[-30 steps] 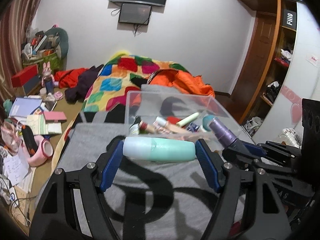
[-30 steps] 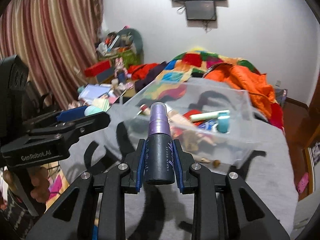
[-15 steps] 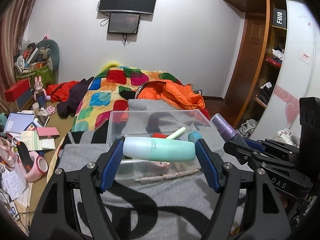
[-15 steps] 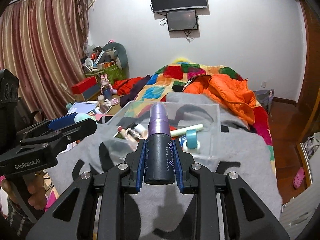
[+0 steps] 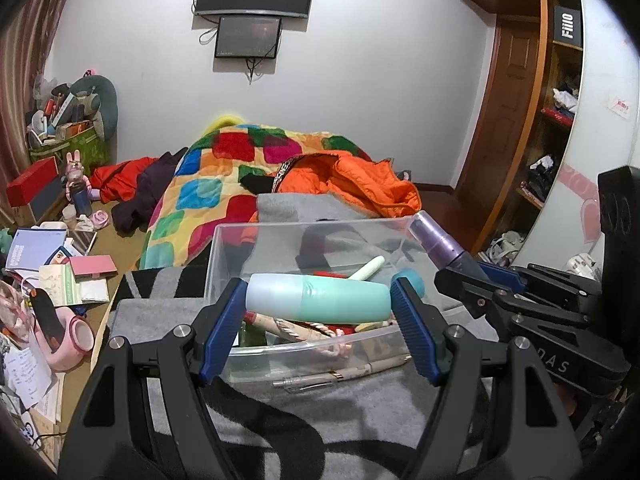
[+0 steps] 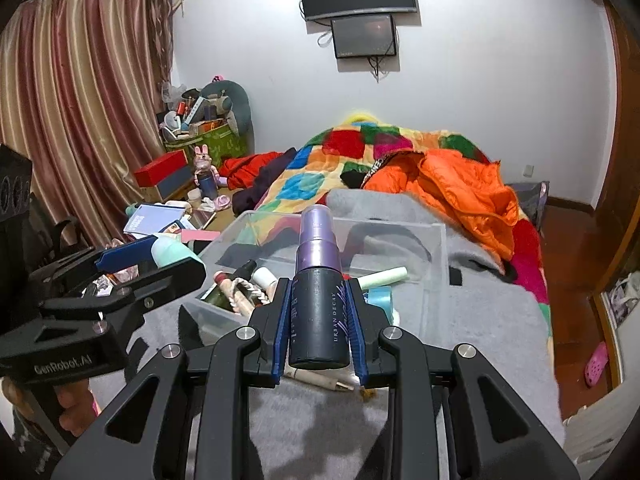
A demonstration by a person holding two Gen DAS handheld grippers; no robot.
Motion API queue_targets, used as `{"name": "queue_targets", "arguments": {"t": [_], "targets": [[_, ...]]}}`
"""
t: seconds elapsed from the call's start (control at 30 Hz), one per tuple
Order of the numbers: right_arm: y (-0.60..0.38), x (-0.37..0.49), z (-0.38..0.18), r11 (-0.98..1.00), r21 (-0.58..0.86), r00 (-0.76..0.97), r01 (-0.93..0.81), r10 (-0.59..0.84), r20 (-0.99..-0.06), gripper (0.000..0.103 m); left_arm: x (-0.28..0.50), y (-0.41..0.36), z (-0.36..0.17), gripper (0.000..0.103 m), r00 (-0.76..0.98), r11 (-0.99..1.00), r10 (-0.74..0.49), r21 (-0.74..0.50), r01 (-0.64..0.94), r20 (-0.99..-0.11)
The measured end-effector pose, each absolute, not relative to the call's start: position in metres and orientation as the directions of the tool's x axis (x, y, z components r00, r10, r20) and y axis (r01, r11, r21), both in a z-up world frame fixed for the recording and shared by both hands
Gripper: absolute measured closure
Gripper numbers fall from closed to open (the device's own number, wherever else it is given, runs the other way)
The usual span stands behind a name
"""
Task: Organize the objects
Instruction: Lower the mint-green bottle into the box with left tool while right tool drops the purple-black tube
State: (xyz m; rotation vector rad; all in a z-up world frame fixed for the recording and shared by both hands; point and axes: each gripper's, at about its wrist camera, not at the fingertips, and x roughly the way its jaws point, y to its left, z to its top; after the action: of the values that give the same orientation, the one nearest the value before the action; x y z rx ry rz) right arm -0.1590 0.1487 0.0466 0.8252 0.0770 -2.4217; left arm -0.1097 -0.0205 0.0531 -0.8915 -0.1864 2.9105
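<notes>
Both hands had carried their loads back from over the clear bin (image 5: 224, 264), which now sat further off on the grey blanket (image 5: 360, 408). My left gripper (image 5: 318, 300) pinched the mint bottle (image 5: 320, 298) endwise, lying crosswise between its pads, so the wide span suited its length. My right gripper (image 6: 320, 320) clamped the dark spray bottle (image 6: 318, 320) by its body, nozzle pointing away. I judged both were headed for the bin, already part filled with cosmetics (image 6: 256, 292).
</notes>
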Motion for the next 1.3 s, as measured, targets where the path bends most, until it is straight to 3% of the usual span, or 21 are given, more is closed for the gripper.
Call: {"name": "queue_targets", "arguments": {"t": [0.63,1.03,1.13,1.3], "targets": [[0.129,-0.205,0.001,-0.858,0.175,-0.587,0.484,-0.466,-0.662,0.080,-0.151,-0.035,0.008,0.030,-0.763,-0.987,0.095,-0.160,0.011,-0.640],[0.120,-0.203,-0.007,-0.871,0.119,-0.597,0.476,-0.419,-0.684,0.079,-0.153,-0.031,-0.001,0.030,-0.739,-0.987,0.106,-0.163,0.005,-0.665],[0.125,-0.199,-0.002,-0.871,0.122,-0.601,0.476,-0.424,-0.677,0.076,-0.150,-0.031,0.002,0.030,-0.741,-0.985,0.117,-0.173,-0.001,-0.662],[0.138,-0.189,0.013,-0.871,0.139,-0.625,0.472,-0.441,-0.644,0.061,-0.143,-0.029,0.009,0.029,-0.746,-0.983,0.125,-0.181,-0.006,-0.654]]}}
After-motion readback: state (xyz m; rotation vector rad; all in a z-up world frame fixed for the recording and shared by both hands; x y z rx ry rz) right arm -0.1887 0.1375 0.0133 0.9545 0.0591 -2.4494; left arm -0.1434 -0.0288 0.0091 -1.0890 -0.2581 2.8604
